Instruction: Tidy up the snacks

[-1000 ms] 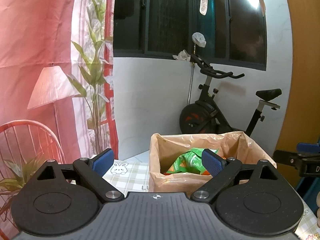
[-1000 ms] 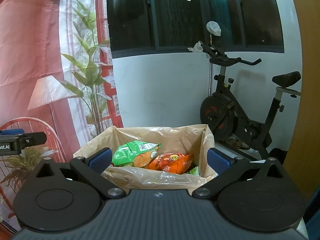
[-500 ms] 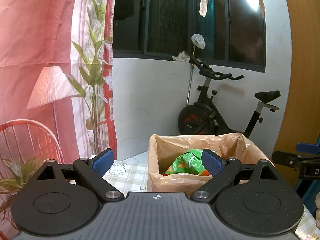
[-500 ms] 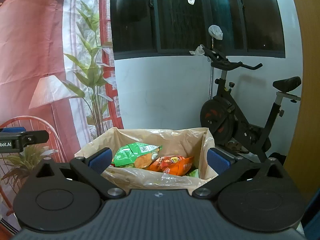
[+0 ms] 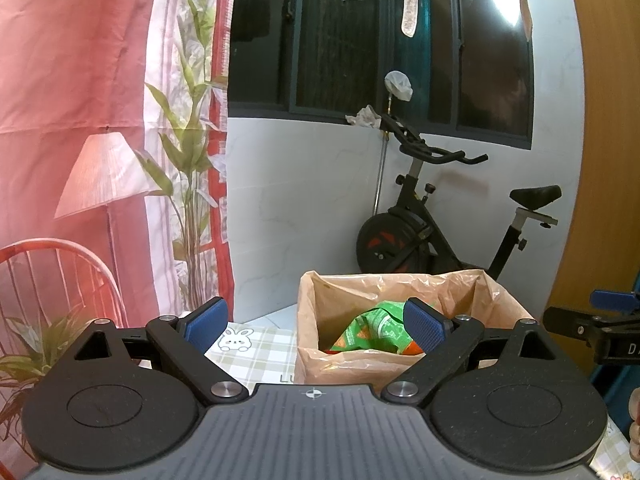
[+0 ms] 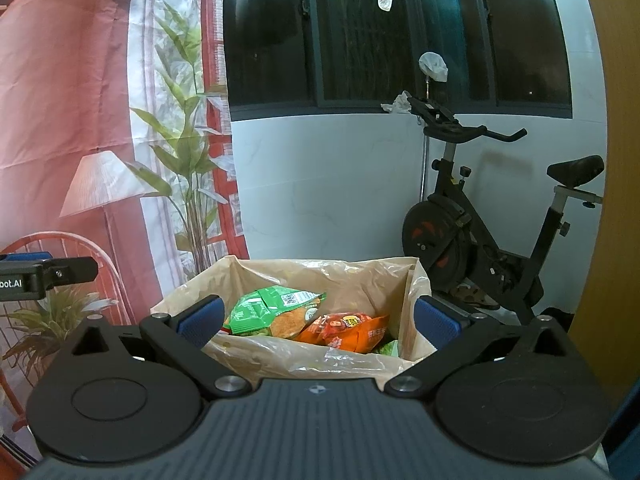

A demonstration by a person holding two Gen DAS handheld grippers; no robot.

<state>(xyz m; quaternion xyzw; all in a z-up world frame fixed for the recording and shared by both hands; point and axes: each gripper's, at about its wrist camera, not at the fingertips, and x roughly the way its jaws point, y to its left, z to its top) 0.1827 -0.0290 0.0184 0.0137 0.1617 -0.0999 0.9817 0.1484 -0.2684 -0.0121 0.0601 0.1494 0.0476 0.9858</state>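
Ahead of both grippers: a lined box [image 6: 320, 356] with tan plastic draped over its rim, standing on a checked tablecloth [image 5: 256, 356]. Inside, lying below the rim: a green snack bag [image 6: 272, 312] at the left, touching an orange snack bag [image 6: 348, 330] at the right; a sliver of another green pack at the box's right wall. In the left wrist view, only the green bag [image 5: 372, 328] and a trace of orange visible past the near wall.

Left gripper [image 5: 316, 322]: jaws spread wide, nothing between them, its right pad over the box opening, its left pad over bare cloth. Right gripper [image 6: 318, 322]: also spread wide, empty, pads framing the box's near wall. Above the snacks, open air up to the rim. Behind the box, a white wall and an exercise bike [image 6: 492, 236]; to the left, a printed curtain [image 5: 100, 120].

Compared with a second ago: little change, jaws at the same width, box slightly lower and farther in both views, snacks unmoved.
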